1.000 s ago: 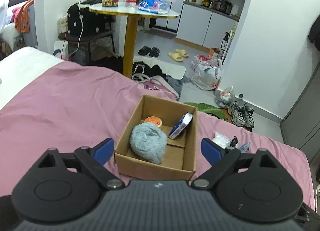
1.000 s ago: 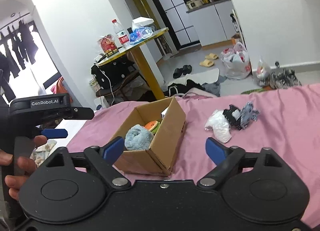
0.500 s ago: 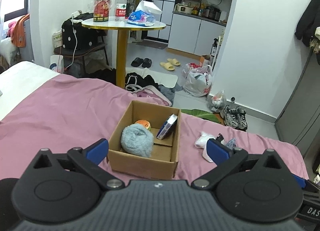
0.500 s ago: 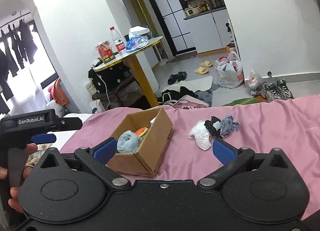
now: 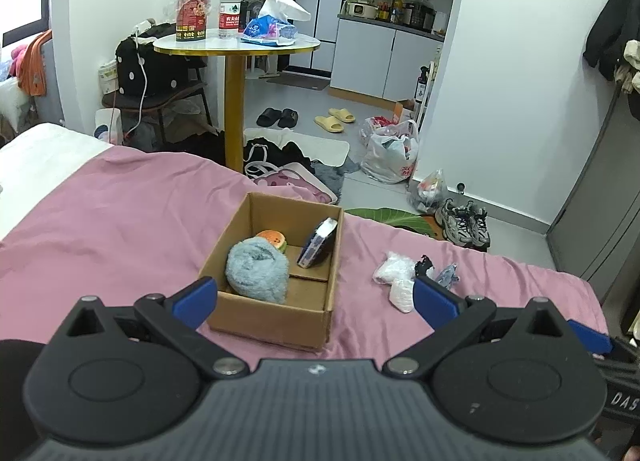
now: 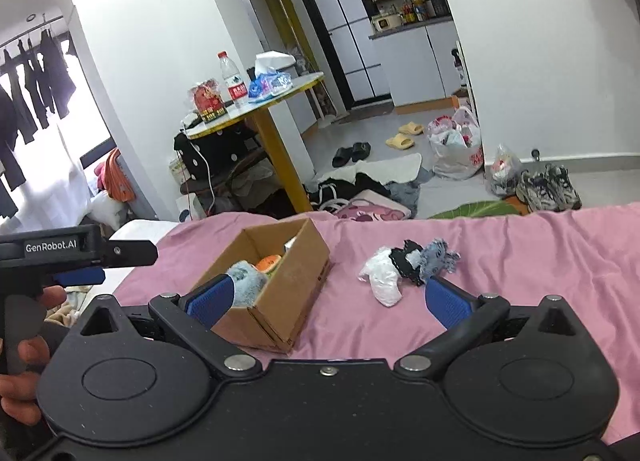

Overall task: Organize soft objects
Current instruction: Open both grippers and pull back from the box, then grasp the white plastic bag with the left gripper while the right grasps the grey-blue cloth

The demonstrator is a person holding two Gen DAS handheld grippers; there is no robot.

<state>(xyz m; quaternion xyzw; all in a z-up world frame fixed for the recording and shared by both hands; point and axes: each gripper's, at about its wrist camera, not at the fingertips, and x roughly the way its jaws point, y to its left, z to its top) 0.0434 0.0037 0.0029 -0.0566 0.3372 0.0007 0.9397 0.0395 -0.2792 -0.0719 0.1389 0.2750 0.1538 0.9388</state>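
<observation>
A cardboard box [image 5: 276,317] stands on the pink bed sheet [image 5: 112,213]. It holds a fluffy grey-blue ball [image 5: 256,271], an orange plush [image 5: 274,239] and a dark blue packet [image 5: 318,247]. Right of the box lies a small heap: white cloth [image 5: 394,275], a black piece [image 5: 423,264], a grey-blue frayed piece [image 5: 447,274]. My left gripper [image 5: 316,297] is open and empty, held back above the box's near side. My right gripper [image 6: 328,299] is open and empty, near the box [image 6: 280,293] and the heap [image 6: 404,265]. The left gripper's body [image 6: 68,251] shows at the left of the right wrist view.
Beyond the bed's far edge the floor holds bags, clothes, slippers and sneakers [image 5: 464,223]. A round table on a yellow post [image 5: 236,49] carries a bottle, a can and tissues. A white sheet [image 5: 36,153] lies at the bed's left.
Both grippers have drawn back and up from the box, so it looks smaller and farther. Both stay open and empty. Nothing on the bed has moved.
</observation>
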